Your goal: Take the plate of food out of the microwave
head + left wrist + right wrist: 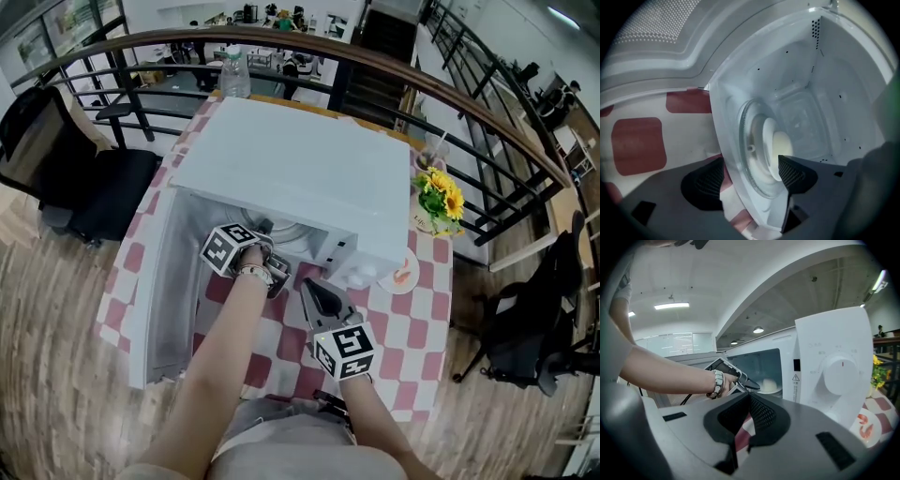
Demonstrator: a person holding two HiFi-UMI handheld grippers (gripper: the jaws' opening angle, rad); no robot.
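Observation:
The white microwave (291,169) stands on the checked table with its door (155,281) swung open to the left. Inside, a white plate (771,149) with a pale mound of food (785,146) rests on the glass turntable (749,154); the right gripper view shows the plate (769,385) through the opening. My left gripper (747,177) is open at the oven's mouth, one pad just short of the plate, nothing held. In the head view that left gripper (265,230) reaches into the cavity. My right gripper (310,286) hangs shut and empty in front of the microwave; its pads (757,411) meet.
A vase of yellow flowers (441,197) and a small saucer (401,274) sit right of the microwave, beside its control knob (841,373). A water bottle (234,73) stands behind it. A dark railing (394,70) curves round the table, with a black chair (84,178) at left.

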